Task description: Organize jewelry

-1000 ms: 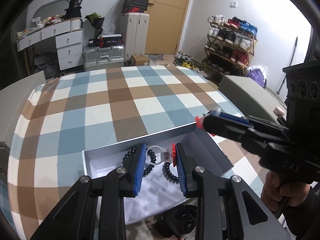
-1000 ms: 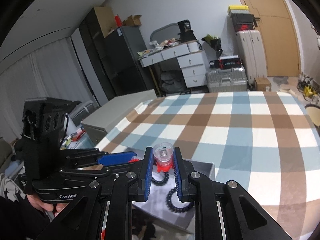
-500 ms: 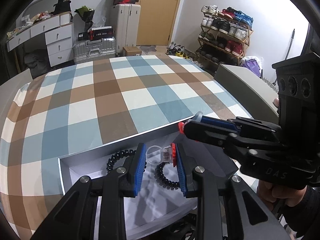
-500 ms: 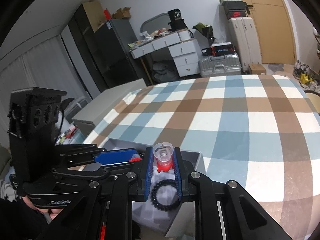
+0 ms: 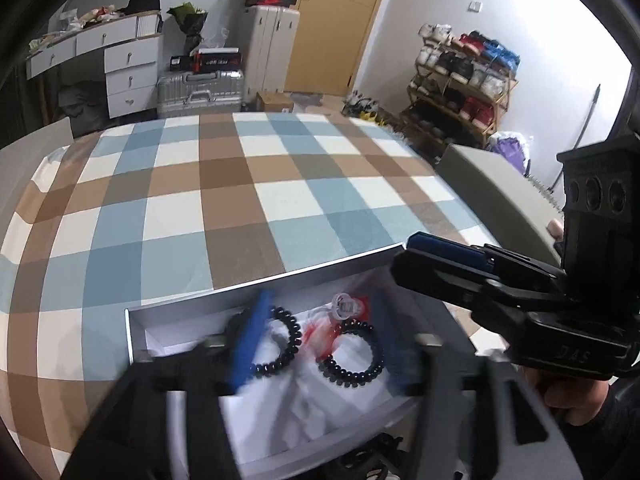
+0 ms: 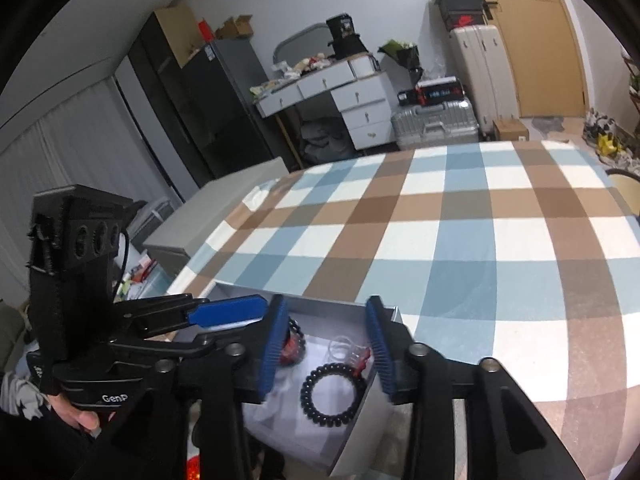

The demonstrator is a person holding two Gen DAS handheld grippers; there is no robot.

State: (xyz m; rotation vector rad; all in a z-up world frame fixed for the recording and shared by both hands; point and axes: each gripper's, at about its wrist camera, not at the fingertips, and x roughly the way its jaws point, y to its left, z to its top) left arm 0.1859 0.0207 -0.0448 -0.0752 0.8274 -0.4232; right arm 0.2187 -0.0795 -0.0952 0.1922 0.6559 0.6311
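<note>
"genr" lettering marks the left tool (image 6: 224,314); both tools, the right tool (image 6: 326,344) too, just opened, empty, above coiled black bracelets (image 6: 334,394) in a grey box (image 6: 360,432).

Two black spiral bracelets (image 5: 276,344) (image 5: 352,354) lie flat, side by side, on white lining inside an open grey box (image 5: 256,284). A clear ring with red trim (image 5: 346,306) rests just behind them.

A: Left gripper (image 5: 318,334) smeared by motion blur, blue pads (image 5: 250,338) streaked. Jaws have just been opening; nothing pinched.

B: Left black coil bracelet (image 5: 280,344) half hidden behind the left pad. Red piece (image 5: 320,334) between the jaws too blurred to identify.

A: Right view: right gripper's (image 6: 326,346) left pad (image 6: 274,346) covers another coil (image 6: 294,340). Grey box (image 6: 360,420) cut off by the lower edge.
</note>
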